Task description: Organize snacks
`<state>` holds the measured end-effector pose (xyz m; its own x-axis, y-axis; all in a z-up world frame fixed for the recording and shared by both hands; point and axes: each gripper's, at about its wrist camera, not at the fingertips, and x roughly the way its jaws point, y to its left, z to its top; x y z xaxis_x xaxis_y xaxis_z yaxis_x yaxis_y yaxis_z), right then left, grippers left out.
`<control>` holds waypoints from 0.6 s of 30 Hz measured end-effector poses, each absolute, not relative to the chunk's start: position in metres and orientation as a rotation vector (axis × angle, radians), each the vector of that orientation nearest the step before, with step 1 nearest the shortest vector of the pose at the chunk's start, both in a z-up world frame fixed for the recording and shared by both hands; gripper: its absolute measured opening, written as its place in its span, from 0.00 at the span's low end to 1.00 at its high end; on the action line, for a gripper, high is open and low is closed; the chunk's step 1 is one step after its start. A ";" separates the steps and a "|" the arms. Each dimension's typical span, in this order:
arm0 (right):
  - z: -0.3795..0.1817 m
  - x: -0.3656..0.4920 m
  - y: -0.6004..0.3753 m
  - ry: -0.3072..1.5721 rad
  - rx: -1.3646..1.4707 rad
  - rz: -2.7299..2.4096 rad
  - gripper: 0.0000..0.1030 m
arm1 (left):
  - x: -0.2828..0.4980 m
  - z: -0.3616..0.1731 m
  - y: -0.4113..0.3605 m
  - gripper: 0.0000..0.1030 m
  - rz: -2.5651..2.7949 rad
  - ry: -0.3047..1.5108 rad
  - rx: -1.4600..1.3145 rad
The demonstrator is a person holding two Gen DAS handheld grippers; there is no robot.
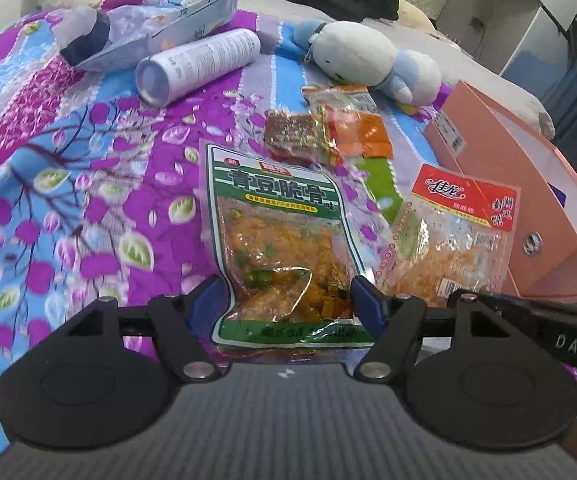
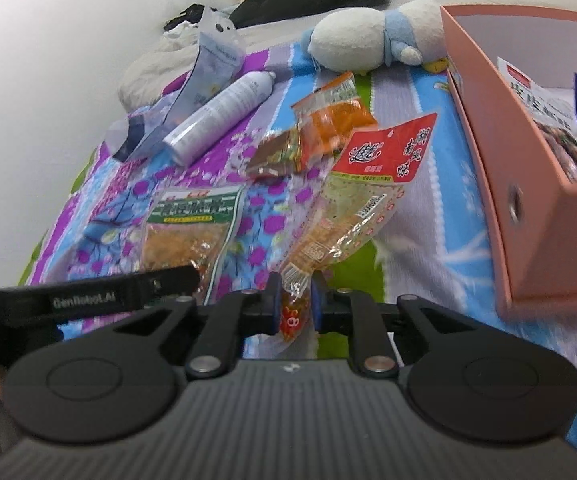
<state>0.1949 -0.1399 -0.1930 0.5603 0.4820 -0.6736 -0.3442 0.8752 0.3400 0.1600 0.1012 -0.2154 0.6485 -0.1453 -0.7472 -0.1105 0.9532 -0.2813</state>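
Here the left gripper (image 1: 284, 300) clamps the green-labelled snack packet (image 1: 280, 240) by its near end, while the right gripper (image 2: 295, 300) pinches the red-labelled snack packet's (image 2: 352, 204) corner, likely for carrying to the pink box (image 2: 528, 184) ahead-right of it.

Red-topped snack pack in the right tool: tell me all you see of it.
The red-topped snack pack is a clear, crinkly plastic pouch with a red header printed with white characters, a barcode label and pale orange shredded filling. The right tool pinches its bottom end; it stretches away toward the pink box, over the floral bedspread.
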 end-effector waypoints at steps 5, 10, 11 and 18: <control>-0.196 0.173 -0.150 0.885 0.174 0.474 0.18 | 0.137 -0.211 0.093 0.72 -0.021 0.892 -0.314; -0.196 0.161 -0.160 0.902 0.154 0.465 0.18 | 0.123 -0.214 0.091 0.73 -0.004 0.916 -0.346; -0.195 0.160 -0.162 0.902 0.152 0.459 0.18 | 0.122 -0.214 0.090 0.73 0.000 0.914 -0.347; -0.199 0.156 -0.171 0.924 0.136 0.431 0.19 | 0.116 -0.214 0.087 0.74 0.004 0.901 -0.370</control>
<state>0.1563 -0.1712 -0.1985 0.5249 0.4163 -0.7424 -0.3015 0.9066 0.2952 0.1158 0.0868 -0.2141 0.6253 -0.1507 -0.7657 -0.1568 0.9369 -0.3125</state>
